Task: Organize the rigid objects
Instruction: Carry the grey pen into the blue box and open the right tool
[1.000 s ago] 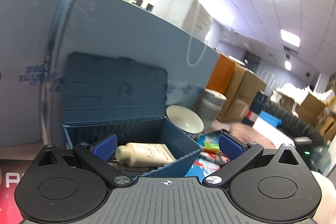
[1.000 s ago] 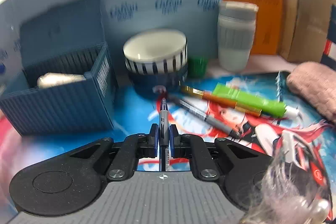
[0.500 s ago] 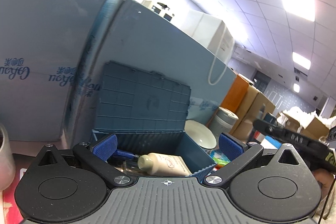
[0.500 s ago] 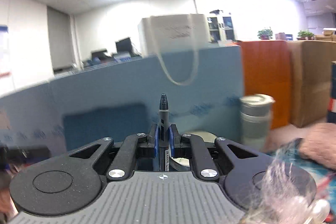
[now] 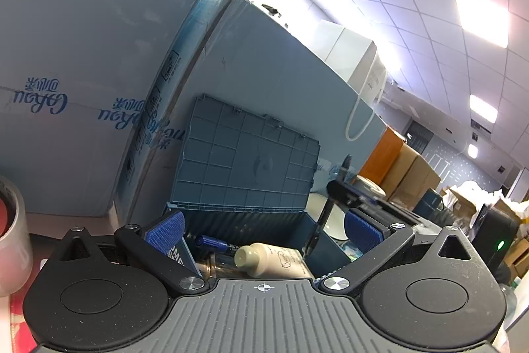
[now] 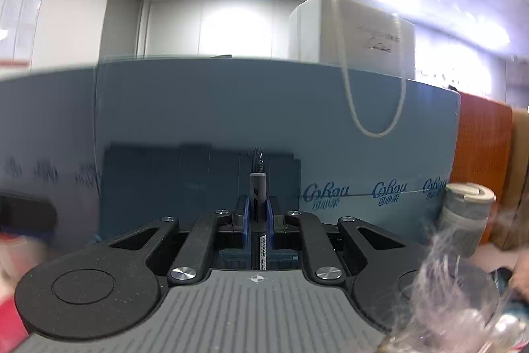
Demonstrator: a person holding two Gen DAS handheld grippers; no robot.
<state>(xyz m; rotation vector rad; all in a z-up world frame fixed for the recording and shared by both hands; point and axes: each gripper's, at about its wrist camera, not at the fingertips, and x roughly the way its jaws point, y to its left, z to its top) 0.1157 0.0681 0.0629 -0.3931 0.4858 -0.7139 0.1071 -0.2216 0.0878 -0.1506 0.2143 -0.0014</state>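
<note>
Right gripper (image 6: 257, 217): blue pads clamped tight on a grey pen (image 6: 258, 184), which stands nose-up between them, its dark tip clear above the fingers. The left wrist view also shows this gripper and pen, coming in from the right above the right end of the bin. Left gripper (image 5: 263, 229): jaws spread wide, nothing between the blue pads (image 5: 165, 232), levelled just in front of the blue storage bin (image 5: 297, 240).

Bin lid (image 5: 244, 167) stands raised, leaning back against the pale blue cartons (image 5: 264, 81). Inside the bin: a cream bottle (image 5: 267, 260) lying on its side with its cap toward the left, a blue-capped marker (image 5: 211, 243) just behind it, and a clear item beside the bottle, too hidden to identify.

Beyond the bin's right end, a white bowl (image 5: 330, 217), partly hidden by the right gripper. Right wrist view: a grey lidded cup (image 6: 466, 217) stands on the right against the cartons; an orange box (image 6: 482, 161) behind it. A white paper bag (image 6: 353, 32) with cord handles sits on top of the cartons. At far left of the left wrist view, a roll of tape (image 5: 13, 240) rests on the table. Left part of the right wrist view is motion-blurred; detail there unreadable.
</note>
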